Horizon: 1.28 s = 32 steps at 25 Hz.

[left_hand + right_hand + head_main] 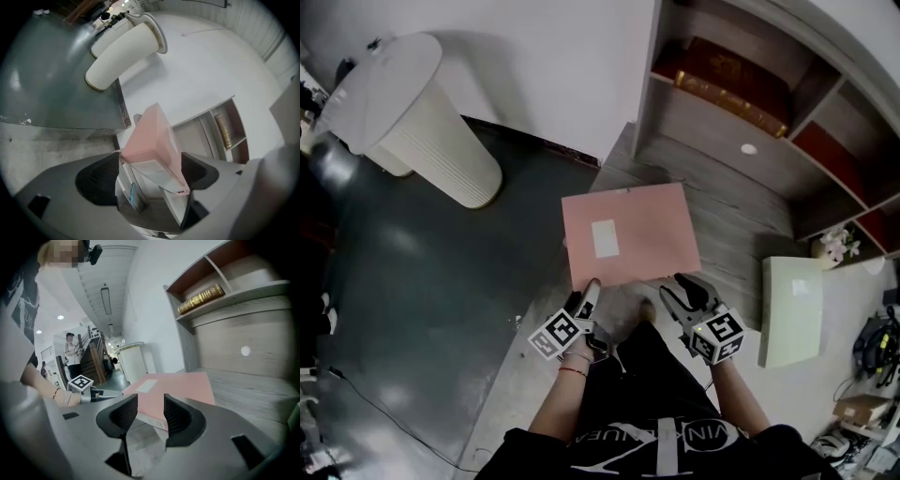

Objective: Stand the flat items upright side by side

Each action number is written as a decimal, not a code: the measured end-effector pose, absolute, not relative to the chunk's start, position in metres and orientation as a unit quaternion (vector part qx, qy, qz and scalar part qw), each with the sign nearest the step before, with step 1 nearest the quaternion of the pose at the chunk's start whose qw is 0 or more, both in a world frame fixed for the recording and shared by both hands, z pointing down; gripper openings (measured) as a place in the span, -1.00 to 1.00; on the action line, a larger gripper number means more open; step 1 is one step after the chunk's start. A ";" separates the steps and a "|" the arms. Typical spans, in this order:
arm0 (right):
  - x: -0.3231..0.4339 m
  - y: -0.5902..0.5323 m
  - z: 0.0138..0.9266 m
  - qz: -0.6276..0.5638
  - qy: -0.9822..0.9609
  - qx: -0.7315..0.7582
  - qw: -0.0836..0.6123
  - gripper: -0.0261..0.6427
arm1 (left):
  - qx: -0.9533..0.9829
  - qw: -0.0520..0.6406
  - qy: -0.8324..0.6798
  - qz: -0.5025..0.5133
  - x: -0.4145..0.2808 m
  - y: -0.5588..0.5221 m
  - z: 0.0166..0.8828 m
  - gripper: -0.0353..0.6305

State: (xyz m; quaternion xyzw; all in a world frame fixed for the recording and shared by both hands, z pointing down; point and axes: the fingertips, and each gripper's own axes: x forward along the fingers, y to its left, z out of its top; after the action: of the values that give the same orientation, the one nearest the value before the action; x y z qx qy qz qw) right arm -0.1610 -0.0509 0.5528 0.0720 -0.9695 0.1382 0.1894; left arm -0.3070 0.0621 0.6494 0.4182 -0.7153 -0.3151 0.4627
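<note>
Left gripper (590, 289) and right gripper (675, 287) at the pink box (647, 234) near edge, both jaws spread, unclamped

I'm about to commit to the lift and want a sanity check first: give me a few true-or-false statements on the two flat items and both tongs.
1. The pink flat item lies flat in front of the shelf unit. True.
2. The pale green flat item already stands upright. False: it lies flat, to the pink one's right.
3. The two flat items touch. False: bare floor separates them.
4. The right tongs are apart, facing the pink item's near edge. True.
5. The left tongs are shut tight. False: they stand wide apart around the pink item's near corner.
</note>
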 end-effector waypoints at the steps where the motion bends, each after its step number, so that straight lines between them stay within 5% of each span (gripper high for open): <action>1: -0.162 -0.051 0.554 0.138 -0.969 0.069 0.191 -0.38 | 0.413 0.465 -0.714 -0.321 -0.307 0.061 0.653 0.30; 12: -0.165 -0.044 0.572 0.148 -0.964 0.042 0.218 -0.38 | 0.373 0.439 -0.706 -0.411 -0.315 0.053 0.666 0.29; 15: -0.167 -0.043 0.572 0.148 -0.964 0.041 0.219 -0.38 | 0.373 0.430 -0.705 -0.423 -0.317 0.051 0.661 0.17; 32: -0.169 -0.062 0.563 0.144 -0.966 0.067 0.206 -0.38 | 0.412 0.371 -0.763 -0.333 -0.342 0.037 0.593 0.12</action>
State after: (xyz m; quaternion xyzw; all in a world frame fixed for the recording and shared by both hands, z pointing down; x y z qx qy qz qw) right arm -0.1693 -0.0617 0.5631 0.0671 -0.9656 0.1436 0.2060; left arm -0.3422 0.0367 0.5932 0.4117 -0.7631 -0.3329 0.3706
